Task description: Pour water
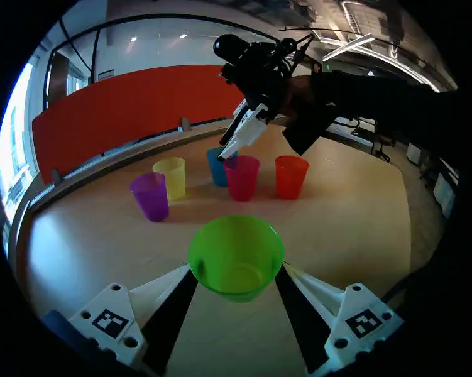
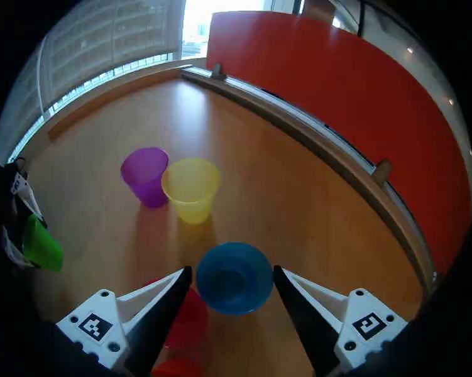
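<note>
My left gripper (image 1: 237,273) clamps green cup (image 1: 236,248), upright, over wooden table (image 1: 361,213). My right gripper (image 2: 231,271) straddles blue cup (image 2: 234,283) from above, cup dead ahead between fingers, mouth up; pressing or not, cannot tell. Green cup well left of it. No brand or writing legible; only square markers (image 1: 110,322) on fingers.

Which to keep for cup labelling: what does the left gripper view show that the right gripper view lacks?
Left gripper view: a dark sleeve behind the right gripper, and the orange cup whole. Right gripper view: the inside of the blue cup, between the right gripper's fingers, and a gridded window. Both: the green cup, purple cup, yellow cup and blue cup.
</note>
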Demonstrator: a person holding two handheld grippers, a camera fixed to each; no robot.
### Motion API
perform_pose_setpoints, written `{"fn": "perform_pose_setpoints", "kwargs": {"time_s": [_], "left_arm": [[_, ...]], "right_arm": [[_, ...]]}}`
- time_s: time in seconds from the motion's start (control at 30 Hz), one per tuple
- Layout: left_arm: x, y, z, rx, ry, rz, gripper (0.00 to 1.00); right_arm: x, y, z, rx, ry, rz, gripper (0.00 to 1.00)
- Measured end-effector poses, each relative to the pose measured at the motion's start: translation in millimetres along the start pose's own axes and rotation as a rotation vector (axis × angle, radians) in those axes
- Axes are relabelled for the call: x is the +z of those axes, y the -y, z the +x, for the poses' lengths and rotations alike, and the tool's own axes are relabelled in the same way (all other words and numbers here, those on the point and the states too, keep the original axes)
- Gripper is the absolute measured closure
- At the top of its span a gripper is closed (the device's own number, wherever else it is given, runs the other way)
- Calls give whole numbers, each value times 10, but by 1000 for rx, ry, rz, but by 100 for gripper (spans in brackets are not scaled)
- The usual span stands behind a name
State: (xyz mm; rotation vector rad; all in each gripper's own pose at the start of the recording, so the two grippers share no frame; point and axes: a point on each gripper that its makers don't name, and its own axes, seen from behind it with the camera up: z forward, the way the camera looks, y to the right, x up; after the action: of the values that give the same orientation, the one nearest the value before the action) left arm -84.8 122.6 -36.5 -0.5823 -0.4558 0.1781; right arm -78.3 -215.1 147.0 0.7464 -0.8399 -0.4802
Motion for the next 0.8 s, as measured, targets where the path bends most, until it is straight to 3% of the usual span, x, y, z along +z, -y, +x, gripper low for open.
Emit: {"fn": "perform_pose_setpoints", "kwargs": {"time_s": [0.47,0.8], "left_arm": [[20,-6,9,-5,-3,-5,17],[37,7,5,-7,-2,-6,17]], "right_arm": [[72,-22,-79,10,46,-2,0],[116,-33,-133,22,44,-4,3]]}}
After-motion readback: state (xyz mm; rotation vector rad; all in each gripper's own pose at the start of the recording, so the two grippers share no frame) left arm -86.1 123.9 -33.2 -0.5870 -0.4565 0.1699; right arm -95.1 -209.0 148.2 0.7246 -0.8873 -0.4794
